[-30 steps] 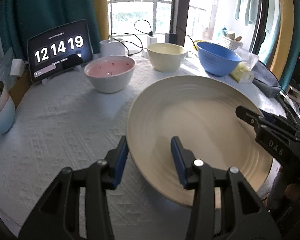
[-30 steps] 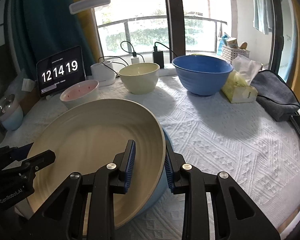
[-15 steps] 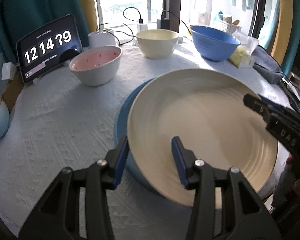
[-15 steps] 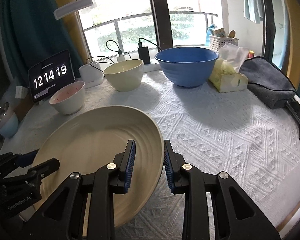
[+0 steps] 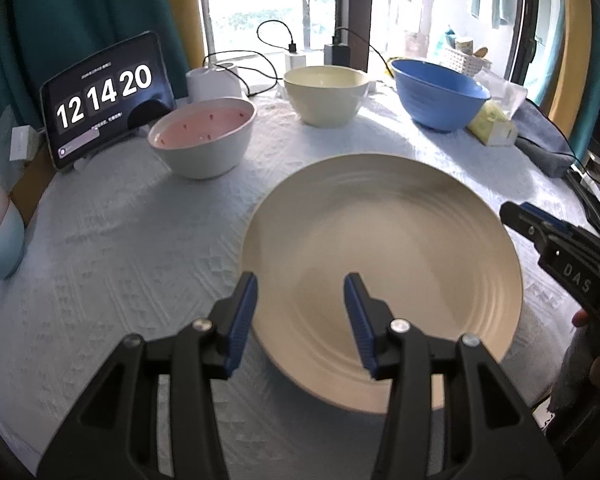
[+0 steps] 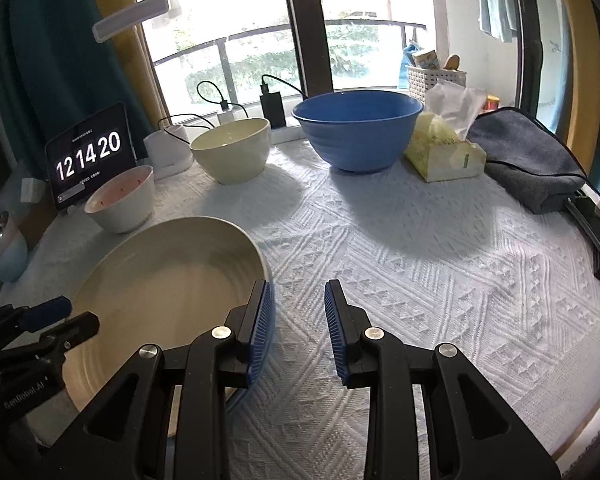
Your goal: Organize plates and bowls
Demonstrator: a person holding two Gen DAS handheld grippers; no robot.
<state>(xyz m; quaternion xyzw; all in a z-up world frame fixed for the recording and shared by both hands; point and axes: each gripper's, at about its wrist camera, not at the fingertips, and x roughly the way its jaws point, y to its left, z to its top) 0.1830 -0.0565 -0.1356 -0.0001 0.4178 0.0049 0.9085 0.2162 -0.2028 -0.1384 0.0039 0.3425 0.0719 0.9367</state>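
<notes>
A wide cream plate (image 5: 400, 248) lies flat on the white tablecloth in front of me. In the right wrist view a blue plate's rim (image 6: 273, 300) shows just under its right edge. My left gripper (image 5: 300, 316) is open and straddles the plate's near left rim, one finger outside it and one over the plate, neither pad pressing. My right gripper (image 6: 298, 320) is open beside the cream plate (image 6: 160, 280), its left finger against the right rim and only tablecloth in the gap. A pink-lined white bowl (image 5: 204, 140), a cream bowl (image 5: 326, 94) and a blue bowl (image 5: 440, 96) stand at the back.
A tablet clock (image 5: 104, 96) leans at the back left, with a pale blue cup (image 5: 0, 240) at the left edge. A tissue pack (image 6: 444, 152) and a grey folded cloth (image 6: 528, 160) lie at the back right. Cables run along the windowsill.
The cream plate was tilted with its rim between both grippers' fingers; it now lies flat. The right gripper has slid right, off the rim. The left jaws stand slightly wider.
</notes>
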